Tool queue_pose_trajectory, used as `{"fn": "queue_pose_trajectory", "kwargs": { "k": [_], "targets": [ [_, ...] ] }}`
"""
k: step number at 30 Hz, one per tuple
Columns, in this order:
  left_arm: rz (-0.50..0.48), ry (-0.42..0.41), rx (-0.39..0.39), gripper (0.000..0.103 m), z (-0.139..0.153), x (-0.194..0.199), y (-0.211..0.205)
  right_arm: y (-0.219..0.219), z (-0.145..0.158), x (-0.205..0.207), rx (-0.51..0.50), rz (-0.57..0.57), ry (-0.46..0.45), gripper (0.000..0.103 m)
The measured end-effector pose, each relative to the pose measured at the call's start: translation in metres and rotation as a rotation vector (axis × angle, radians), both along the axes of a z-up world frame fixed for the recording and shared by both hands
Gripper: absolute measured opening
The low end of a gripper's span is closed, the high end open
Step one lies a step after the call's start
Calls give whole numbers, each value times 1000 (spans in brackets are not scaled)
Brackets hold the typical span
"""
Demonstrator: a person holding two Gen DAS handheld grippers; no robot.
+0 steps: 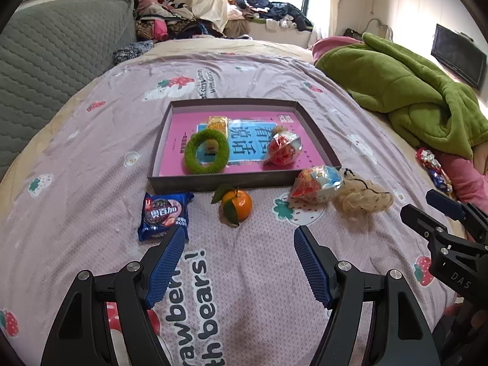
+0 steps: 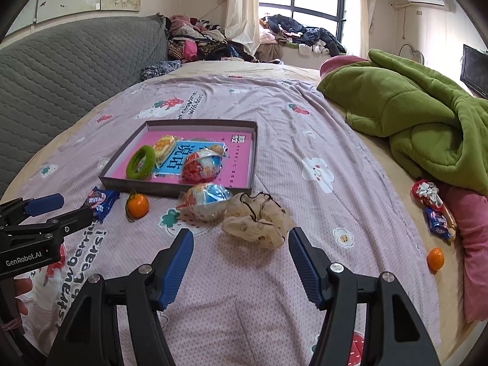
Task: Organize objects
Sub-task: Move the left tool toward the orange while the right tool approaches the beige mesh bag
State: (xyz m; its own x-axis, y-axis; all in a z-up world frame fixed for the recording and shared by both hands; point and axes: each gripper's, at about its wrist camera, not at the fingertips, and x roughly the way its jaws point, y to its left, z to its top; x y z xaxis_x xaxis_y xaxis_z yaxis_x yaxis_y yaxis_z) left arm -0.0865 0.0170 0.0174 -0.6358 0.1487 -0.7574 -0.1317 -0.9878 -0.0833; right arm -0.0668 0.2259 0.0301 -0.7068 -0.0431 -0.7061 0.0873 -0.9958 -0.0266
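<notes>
Bedroom scene, wide bed under a pink strawberry-and-bear print sheet (image 1: 244, 70). Nearest: left gripper (image 1: 239, 238) and right gripper (image 2: 241, 241), both with jaws spread wide, nothing between them, poised above the sheet. Just beyond, a loose row still outside the box: blue cookie packet (image 1: 164, 216) at left, orange tangerine with green leaves (image 1: 236, 204), clear-wrapped red-and-blue toy ball (image 1: 317, 183), beige fabric scrunchie (image 2: 256, 221) at right, touching the ball. Farther: shallow dark cardboard box with a pink printed base (image 1: 213, 181), already holding a green fuzzy ring (image 1: 207, 151), a yellow wrapped snack (image 1: 218, 123), and a second wrapped red ball (image 1: 282, 149). Far right: crumpled green blanket (image 2: 411, 116), with more snack packets (image 2: 433, 210) and another tangerine (image 2: 435, 258) nearer. Judgement: roughly part-done, four near items plus strays remain.
</notes>
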Motion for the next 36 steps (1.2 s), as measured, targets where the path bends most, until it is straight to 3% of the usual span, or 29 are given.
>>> {"fn": "queue_pose_trajectory", "kwargs": {
  "k": [36],
  "targets": [
    [-20, -94, 12, 75, -42, -13, 4, 10, -43, -14, 41, -20, -75, 64]
  ]
}}
